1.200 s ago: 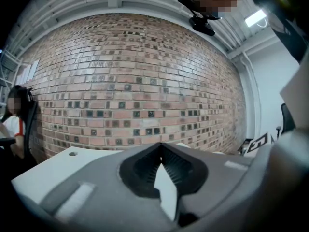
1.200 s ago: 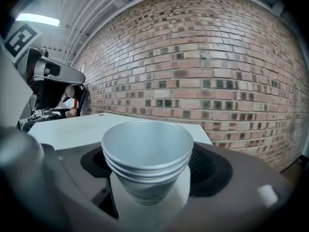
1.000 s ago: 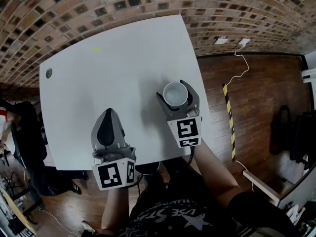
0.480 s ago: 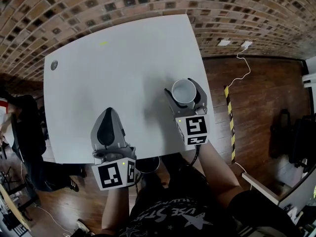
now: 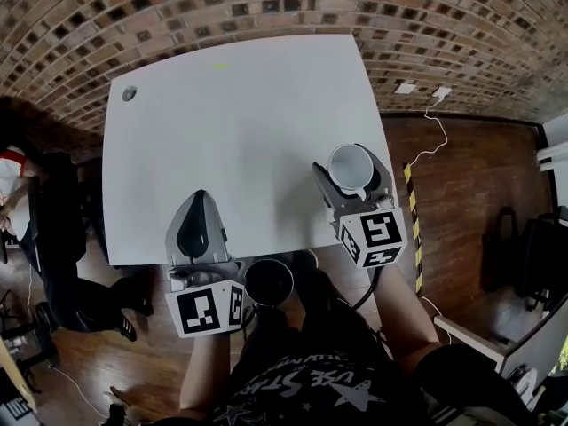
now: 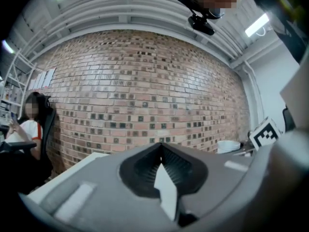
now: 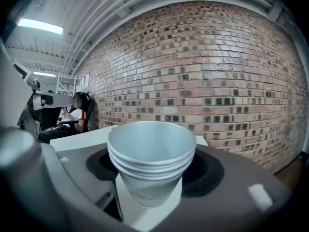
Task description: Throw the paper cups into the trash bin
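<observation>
A stack of white paper cups (image 5: 350,165) (image 7: 152,158) stands upright between the jaws of my right gripper (image 5: 353,181) (image 7: 152,180), which is shut on it over the white table's (image 5: 248,122) near right corner. My left gripper (image 5: 197,209) (image 6: 161,148) is shut and empty, hanging over the table's near edge. A dark round trash bin (image 5: 269,282) sits on the floor just off that edge, between the two grippers and lower than both. In the left gripper view the cups (image 6: 228,146) show at the right, beside the right gripper's marker cube (image 6: 265,133).
A brick wall (image 5: 266,3) runs behind the table. A seated person (image 5: 22,211) is at the left. On the wooden floor to the right lie a white cable (image 5: 435,131) and a yellow-black striped strip (image 5: 413,229). The table has a small round hole (image 5: 130,93) at its far left.
Both grippers have drawn back toward the table's near edge, the right one still carrying the cups. The trash bin has come into view below the edge.
</observation>
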The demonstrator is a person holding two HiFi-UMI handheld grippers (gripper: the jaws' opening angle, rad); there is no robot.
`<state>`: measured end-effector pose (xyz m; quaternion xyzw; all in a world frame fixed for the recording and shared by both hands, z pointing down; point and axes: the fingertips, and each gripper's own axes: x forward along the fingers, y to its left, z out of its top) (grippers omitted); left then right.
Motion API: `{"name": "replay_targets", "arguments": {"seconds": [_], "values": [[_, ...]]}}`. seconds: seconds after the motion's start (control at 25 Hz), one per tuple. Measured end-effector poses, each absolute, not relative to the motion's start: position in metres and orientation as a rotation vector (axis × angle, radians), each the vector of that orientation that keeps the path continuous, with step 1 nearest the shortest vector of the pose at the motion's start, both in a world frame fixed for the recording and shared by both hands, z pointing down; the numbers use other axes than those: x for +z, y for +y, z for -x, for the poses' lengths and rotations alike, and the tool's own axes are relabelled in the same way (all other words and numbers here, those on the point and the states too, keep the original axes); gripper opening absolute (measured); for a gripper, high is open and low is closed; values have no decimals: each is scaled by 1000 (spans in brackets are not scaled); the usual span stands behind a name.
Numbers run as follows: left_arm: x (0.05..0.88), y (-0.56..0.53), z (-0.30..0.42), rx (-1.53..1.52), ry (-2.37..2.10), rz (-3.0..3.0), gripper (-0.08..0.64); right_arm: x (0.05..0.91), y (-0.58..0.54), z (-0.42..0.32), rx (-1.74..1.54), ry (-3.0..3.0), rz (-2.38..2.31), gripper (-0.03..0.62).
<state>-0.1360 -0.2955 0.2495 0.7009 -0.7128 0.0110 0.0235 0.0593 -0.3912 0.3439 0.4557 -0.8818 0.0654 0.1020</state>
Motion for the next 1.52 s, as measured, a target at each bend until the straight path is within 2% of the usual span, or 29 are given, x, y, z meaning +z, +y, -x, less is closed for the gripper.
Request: {"name": "replay_targets", "arguments": {"seconds": [0.48,0.84,1.2,1.52], "values": [[187,-163,197,-34,-2307,-2242,5,290,-270,-2,134,-2702,-1309,348],[194,-96,212,-70,-2188,-2337,5,253,-188,32,-54,-2749,-1201,348],[193,-68,199,-73,-2134,-2374,5,233,-131,20,-64,-2775,-1228,348],[196,-48,150,-60,-2120,-2370,5,232,-100,-22,-10,-2805,-1250,348]]}}
